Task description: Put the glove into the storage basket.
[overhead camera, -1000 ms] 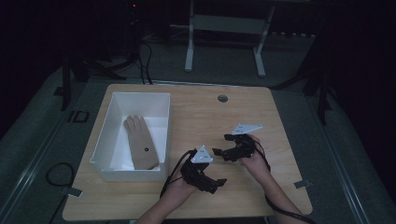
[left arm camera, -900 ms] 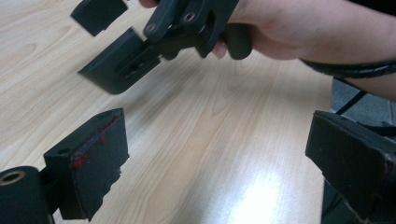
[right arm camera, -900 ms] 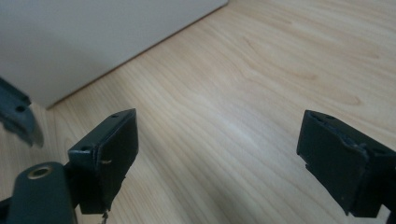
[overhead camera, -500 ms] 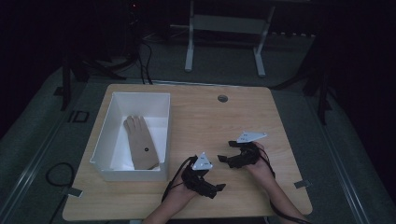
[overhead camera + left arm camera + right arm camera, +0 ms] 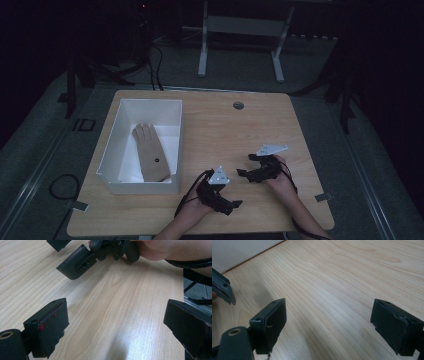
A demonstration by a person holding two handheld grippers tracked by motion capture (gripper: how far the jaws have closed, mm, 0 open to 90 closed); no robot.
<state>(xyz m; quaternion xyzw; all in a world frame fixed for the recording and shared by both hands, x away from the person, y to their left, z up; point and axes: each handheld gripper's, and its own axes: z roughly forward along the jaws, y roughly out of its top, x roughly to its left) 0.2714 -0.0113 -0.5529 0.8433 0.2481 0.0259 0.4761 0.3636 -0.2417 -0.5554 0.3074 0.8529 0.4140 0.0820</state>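
Dark floor surrounded the pale wooden table (image 5: 260, 130), which carried little near the person's edge. Over it at about 6 o'clock, the left gripper (image 5: 231, 205) hovered low, jaws wide apart with nothing between them, bare wood showing in the left gripper view. At roughly 4 o'clock from the table's centre, the right gripper (image 5: 246, 171) sat just beside it, jaws likewise spread and empty. Well apart, at 9 o'clock, the tan glove (image 5: 150, 156) lay flat, fingers toward 12 o'clock, inside the white bin (image 5: 142, 186). It looked light, soft and limp, likely to droop and fold when lifted. Pinching the cuff near the bin's front wall seemed the surest hold; the thin fingers would probably slip.
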